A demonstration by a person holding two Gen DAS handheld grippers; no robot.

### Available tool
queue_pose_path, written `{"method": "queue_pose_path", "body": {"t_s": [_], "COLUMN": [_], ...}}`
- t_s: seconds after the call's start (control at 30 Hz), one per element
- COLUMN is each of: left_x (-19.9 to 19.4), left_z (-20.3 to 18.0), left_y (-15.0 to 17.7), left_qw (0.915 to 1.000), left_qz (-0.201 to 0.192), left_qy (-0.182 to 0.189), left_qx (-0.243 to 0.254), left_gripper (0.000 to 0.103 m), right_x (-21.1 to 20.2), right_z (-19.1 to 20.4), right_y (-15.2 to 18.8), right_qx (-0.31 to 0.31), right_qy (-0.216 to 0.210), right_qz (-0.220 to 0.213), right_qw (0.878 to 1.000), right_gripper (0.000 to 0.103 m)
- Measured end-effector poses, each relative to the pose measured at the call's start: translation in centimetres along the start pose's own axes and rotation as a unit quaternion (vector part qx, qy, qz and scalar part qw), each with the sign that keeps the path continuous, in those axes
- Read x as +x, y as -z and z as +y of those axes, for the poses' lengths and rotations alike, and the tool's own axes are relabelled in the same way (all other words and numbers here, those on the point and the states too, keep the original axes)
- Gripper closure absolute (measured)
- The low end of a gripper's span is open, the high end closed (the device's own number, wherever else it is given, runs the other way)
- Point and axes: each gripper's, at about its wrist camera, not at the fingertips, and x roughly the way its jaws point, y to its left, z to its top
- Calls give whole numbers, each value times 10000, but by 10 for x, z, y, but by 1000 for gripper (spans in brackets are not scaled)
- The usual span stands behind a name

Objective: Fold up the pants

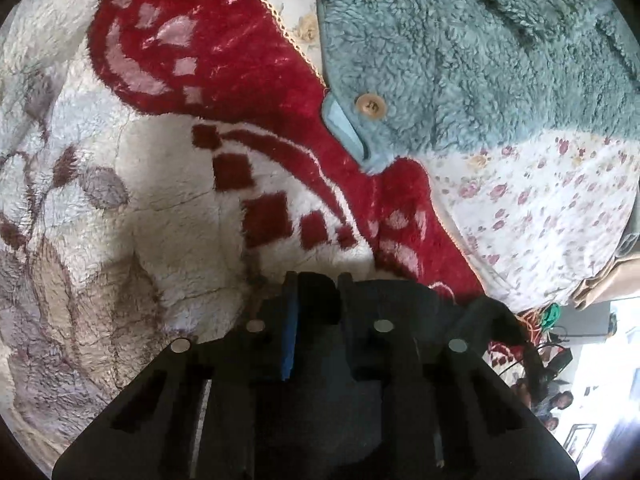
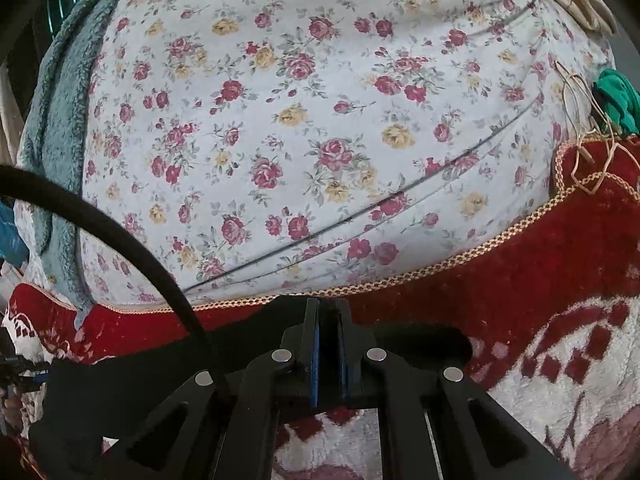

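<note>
The pants are black cloth. In the left wrist view a fold of the pants [image 1: 404,300] bunches between the fingers of my left gripper [image 1: 317,280], which is shut on it, and spreads to the right over the blanket. Seen from the right wrist, the pants [image 2: 140,368] lie spread under and to the left of my right gripper [image 2: 327,304]. Its blue-padded fingers stand almost together, shut on the black cloth at the blanket's gold-trimmed edge. Most of the garment is hidden behind the gripper bodies.
A red and white plush blanket [image 1: 168,184] covers the bed over a floral sheet [image 2: 304,120]. A teal fleece garment [image 1: 460,64] with wooden buttons lies at the far side. A black cable [image 2: 132,240] arcs at left. Green cloth [image 2: 616,100] and tan string [image 2: 580,152] sit at right.
</note>
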Motion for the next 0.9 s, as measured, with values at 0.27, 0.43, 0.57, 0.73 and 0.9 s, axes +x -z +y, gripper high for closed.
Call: {"method": "queue_pose_path", "body": {"t_s": [0.27,0.43,0.57,0.73,0.9], "left_x": [-26,-58,-71,-93,-110], "left_z": [-15,-24,-21,-14,-3], "left_y": [9,23,39,66,93], "left_qw": [9992,9973,9965,9945,9922], "left_qz": [-337,-609,-725,-846,-984], "left_qy": [165,170,227,409,623], "left_qx": [136,360,352,453,440], "left_gripper": [92,92,93,93,94], "right_x": [-10,-19,-25,-48,-72], "right_z": [-14,-37,-64,-87,-95], "right_y": [-4,-6,3,25,46], "right_qx": [144,206,307,253,92], "right_qy": [66,44,-36,-273,-327], "right_qz": [-49,179,523,855,1022], "right_qw": [9999,9996,9982,9956,9942], "right_gripper": [97,97,97,97,97]}}
